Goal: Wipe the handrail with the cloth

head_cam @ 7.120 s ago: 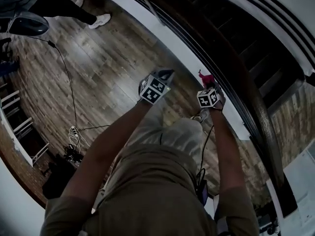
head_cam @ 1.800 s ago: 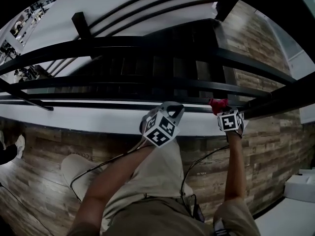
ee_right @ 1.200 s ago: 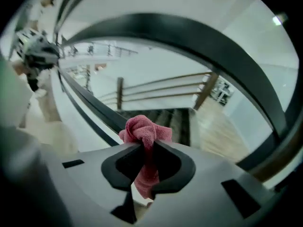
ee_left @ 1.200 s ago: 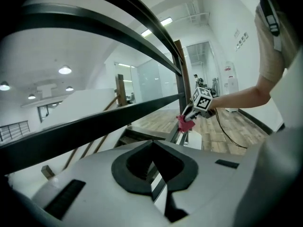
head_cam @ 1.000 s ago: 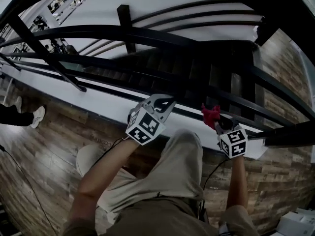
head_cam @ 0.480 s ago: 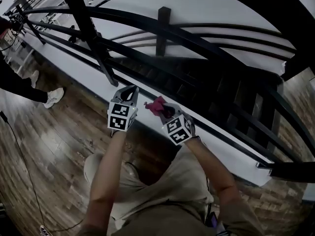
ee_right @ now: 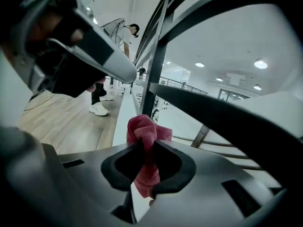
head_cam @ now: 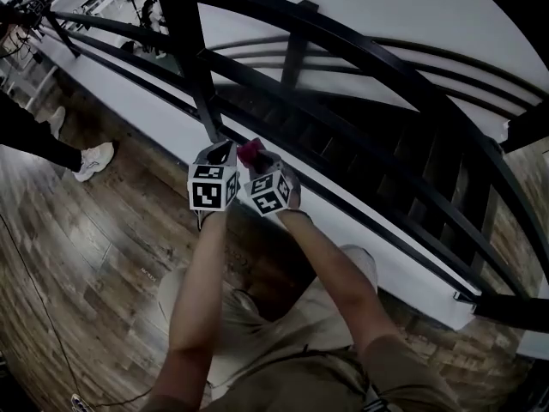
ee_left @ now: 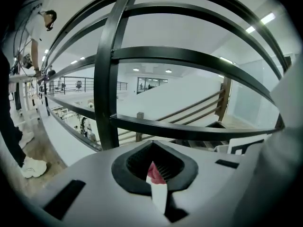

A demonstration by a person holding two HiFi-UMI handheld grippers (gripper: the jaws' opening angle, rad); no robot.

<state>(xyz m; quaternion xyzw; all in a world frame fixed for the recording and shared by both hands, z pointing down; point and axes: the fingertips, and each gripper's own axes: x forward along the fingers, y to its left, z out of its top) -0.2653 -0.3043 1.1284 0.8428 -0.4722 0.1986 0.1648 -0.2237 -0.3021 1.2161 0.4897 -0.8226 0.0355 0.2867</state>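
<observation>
Right fingers [ee_right: 173, 167] clamped on the pink-red cloth [ee_right: 143, 135], pinch at about mid-length. Cloth's long axis runs along the seam between the fingers. Bunched end sticks out past the tips, pointing forward at the foot of the black post [ee_right: 156, 74]. Other end hangs back into the hollow behind the tips. Can't tell if the cloth touches the post.

Right gripper [head_cam: 257, 156] sits just beside the left gripper [head_cam: 221, 151], their marker cubes [head_cam: 212, 187] nearly touching. Both aim at the post's base in the head view.

Left fingers [ee_left: 130, 167] together at the tips. A small pink-red patch shows in the hollow behind them, unclear what it is. In the right gripper view the left gripper's tip leans toward the cloth, apart from it.

Handrail [head_cam: 377, 58] is black, a long curve running from upper left to lower right in the head view. Cloth is down by the post's foot, apart from the handrail. Lower rail [ee_left: 189, 129] crosses just ahead of the left gripper.

White ledge [head_cam: 129, 94] runs under the railing, with wood plank floor [head_cam: 94, 239] on the near side. Person [ee_right: 118, 31] in white shoes stands on the floor further along the railing.
</observation>
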